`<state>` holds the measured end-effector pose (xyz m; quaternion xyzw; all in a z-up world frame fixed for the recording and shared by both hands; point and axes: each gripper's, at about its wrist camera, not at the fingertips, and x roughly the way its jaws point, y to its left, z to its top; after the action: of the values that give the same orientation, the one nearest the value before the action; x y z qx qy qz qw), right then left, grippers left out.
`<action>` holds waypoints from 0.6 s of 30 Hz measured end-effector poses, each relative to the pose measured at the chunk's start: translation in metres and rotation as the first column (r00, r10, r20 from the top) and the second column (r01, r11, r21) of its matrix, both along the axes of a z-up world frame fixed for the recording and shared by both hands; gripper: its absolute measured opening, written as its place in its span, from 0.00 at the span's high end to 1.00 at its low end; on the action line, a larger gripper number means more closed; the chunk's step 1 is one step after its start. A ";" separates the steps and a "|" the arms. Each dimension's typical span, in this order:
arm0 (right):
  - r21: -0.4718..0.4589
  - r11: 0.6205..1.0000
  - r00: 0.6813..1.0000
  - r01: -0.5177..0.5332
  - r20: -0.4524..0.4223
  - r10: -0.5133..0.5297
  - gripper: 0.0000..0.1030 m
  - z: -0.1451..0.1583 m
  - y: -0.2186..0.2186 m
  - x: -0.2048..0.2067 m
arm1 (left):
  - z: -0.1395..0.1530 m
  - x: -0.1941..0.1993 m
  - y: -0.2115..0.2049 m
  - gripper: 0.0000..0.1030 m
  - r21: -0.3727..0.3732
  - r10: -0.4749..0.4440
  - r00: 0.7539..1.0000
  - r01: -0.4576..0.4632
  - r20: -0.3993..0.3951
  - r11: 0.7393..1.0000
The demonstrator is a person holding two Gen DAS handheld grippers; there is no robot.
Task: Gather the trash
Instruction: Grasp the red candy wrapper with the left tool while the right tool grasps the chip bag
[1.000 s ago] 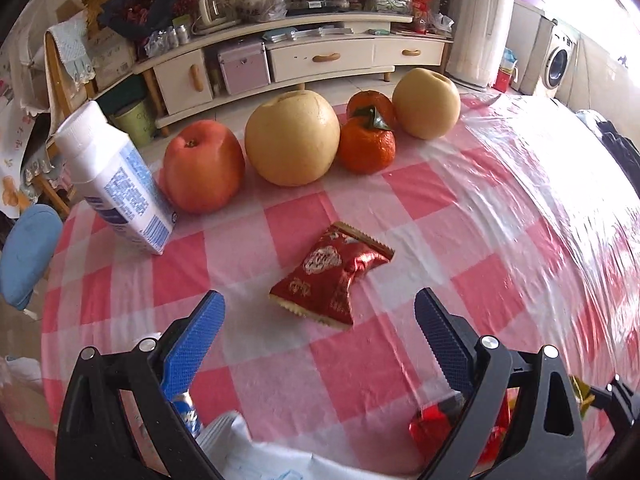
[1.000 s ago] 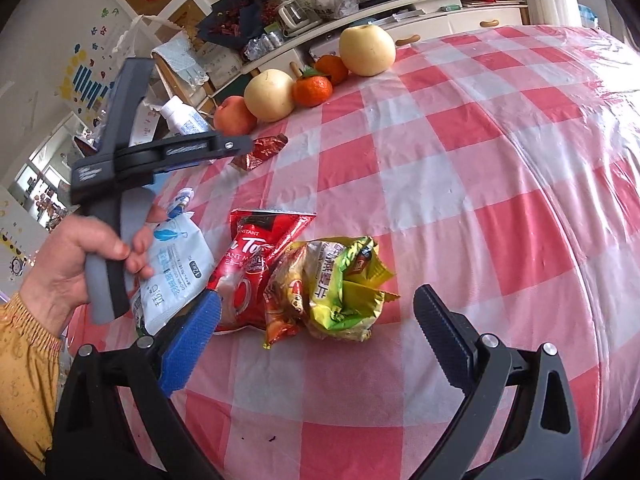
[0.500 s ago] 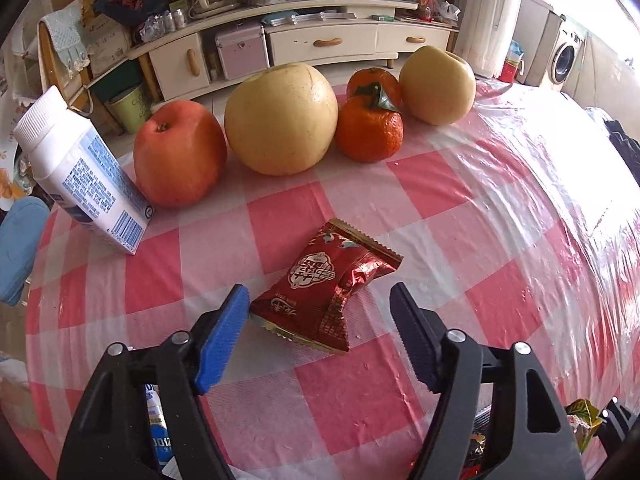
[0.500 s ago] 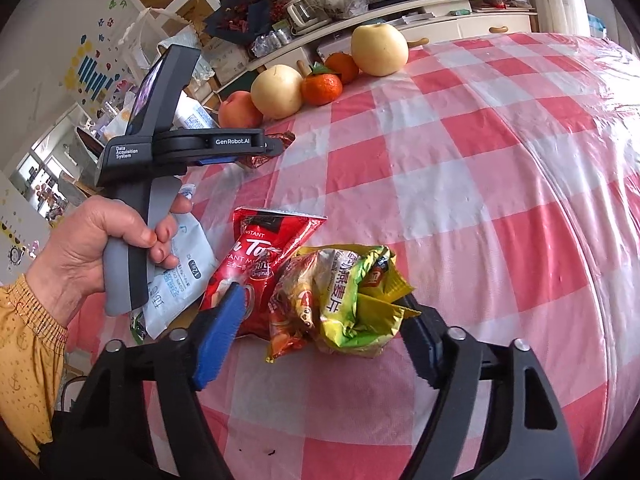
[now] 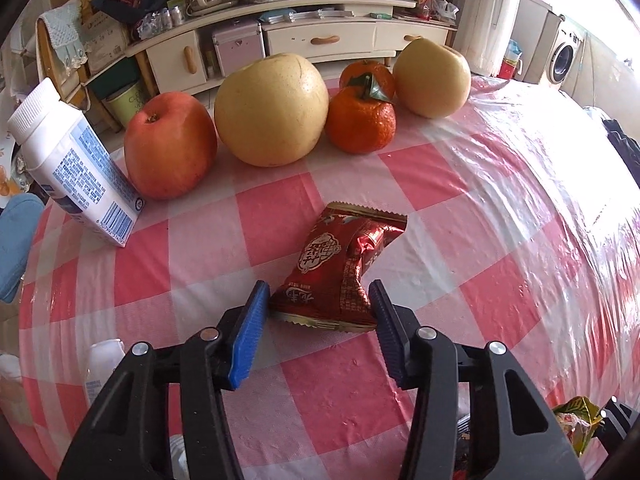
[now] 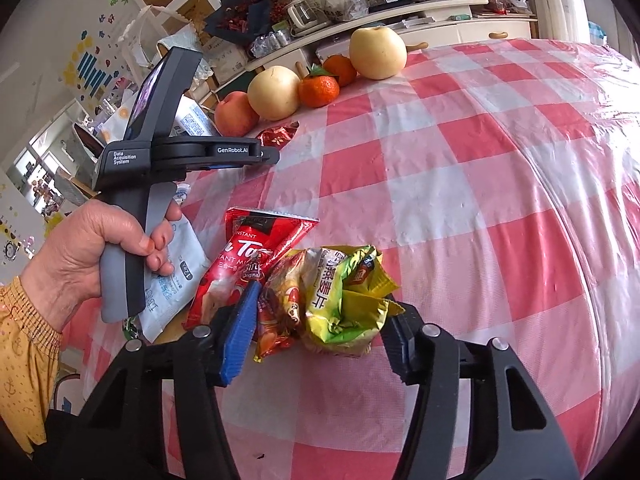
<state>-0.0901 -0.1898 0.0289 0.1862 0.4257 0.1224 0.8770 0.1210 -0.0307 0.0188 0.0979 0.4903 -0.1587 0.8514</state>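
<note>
A small red foil snack wrapper (image 5: 340, 264) lies on the red-and-white checked tablecloth (image 5: 480, 240). My left gripper (image 5: 318, 304) straddles its near end; the jaws are closing, pads at the wrapper's edges without squeezing it. A crumpled yellow-green snack wrapper (image 6: 340, 296) sits between the fingers of my right gripper (image 6: 320, 312), whose jaws are closing too, pads just meeting its sides. In the right wrist view a hand (image 6: 92, 256) holds the left gripper (image 6: 268, 155) over the red foil wrapper (image 6: 278, 136).
A red instant-drink pouch (image 6: 248, 248) and a white-blue pouch (image 6: 176, 280) lie left of the crumpled wrapper. At the far edge stand a milk carton (image 5: 76, 168), an apple (image 5: 170, 144), two pears (image 5: 272, 110) and tangerines (image 5: 360, 120). A cluttered cabinet (image 5: 320, 40) is behind.
Both grippers' jaws have narrowed from wide open to the width of their wrappers. The left gripper moved in closer to the red foil wrapper, which now lies between its fingers.
</note>
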 end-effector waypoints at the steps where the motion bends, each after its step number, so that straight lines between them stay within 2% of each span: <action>1: 0.006 1.000 1.000 0.000 0.001 0.000 0.47 0.000 -0.001 0.000 | 0.001 -0.002 0.000 0.49 0.000 0.000 1.000 0.000 0.001 1.000; 4: 0.015 1.000 1.000 -0.001 0.000 0.001 0.50 0.001 -0.003 0.000 | 0.003 -0.008 0.001 0.49 0.002 0.003 1.000 -0.003 0.005 1.000; 7: 0.026 1.000 1.000 0.001 0.000 -0.001 0.53 0.001 -0.005 0.000 | 0.009 -0.015 0.007 0.49 -0.035 0.019 1.000 -0.019 -0.003 0.999; 11: 0.024 1.000 1.000 -0.003 0.006 0.003 0.54 0.002 -0.005 -0.003 | 0.020 -0.026 0.014 0.49 -0.048 0.027 1.000 -0.027 0.011 0.998; 18: 0.008 1.000 0.999 -0.016 0.045 0.015 0.58 0.010 -0.003 -0.008 | 0.040 -0.050 0.018 0.50 -0.073 -0.008 0.999 0.011 0.037 0.997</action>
<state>-0.0978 -0.1930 0.0385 0.1837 0.4066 0.1351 0.8847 0.0705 -0.0126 0.0588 0.0721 0.4680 -0.1786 0.8625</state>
